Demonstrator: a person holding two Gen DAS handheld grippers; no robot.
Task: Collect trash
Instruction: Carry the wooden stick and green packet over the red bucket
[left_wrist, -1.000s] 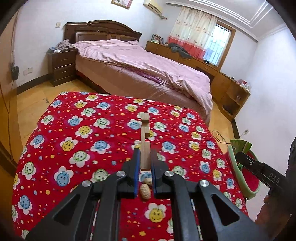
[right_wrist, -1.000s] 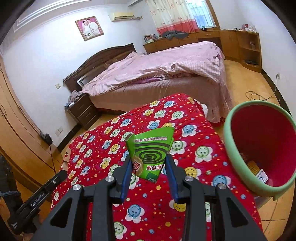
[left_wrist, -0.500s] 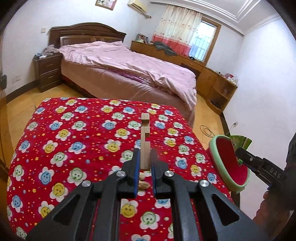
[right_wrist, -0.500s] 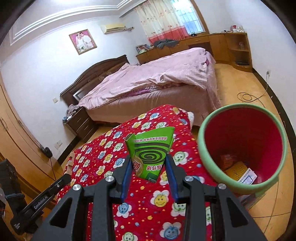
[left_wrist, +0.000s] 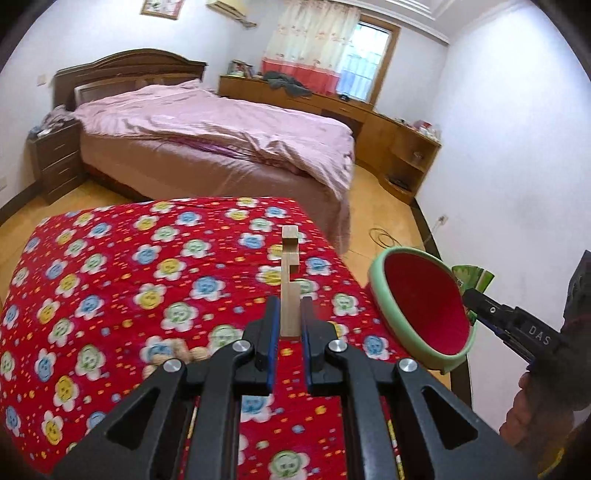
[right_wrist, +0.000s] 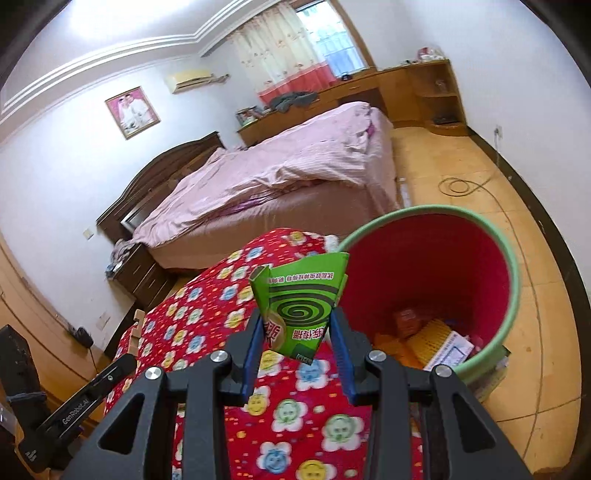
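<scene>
My left gripper (left_wrist: 287, 314) is shut on a notched wooden block (left_wrist: 289, 280) and holds it upright above the red flowered cloth (left_wrist: 147, 266). My right gripper (right_wrist: 298, 332) is shut on a green mosquito-coil box (right_wrist: 301, 306), held beside the rim of the green bin with a red inside (right_wrist: 513, 280). The bin holds some packaging at its bottom. In the left wrist view the bin (left_wrist: 376, 291) stands off the table's right edge, with the right gripper (left_wrist: 476, 306) and the green box (left_wrist: 474, 277) behind its far rim. Peanuts (left_wrist: 184, 354) lie on the cloth.
A bed with a pink cover (left_wrist: 229, 129) stands behind the table. A nightstand (left_wrist: 55, 158) is at the left, wooden cabinets (left_wrist: 402, 147) run along the far wall, and a cable (right_wrist: 461, 184) lies coiled on the floor.
Both grippers have moved right toward the bin with their loads. The bin now looms larger in the right wrist view, and the green box is close to its rim.
</scene>
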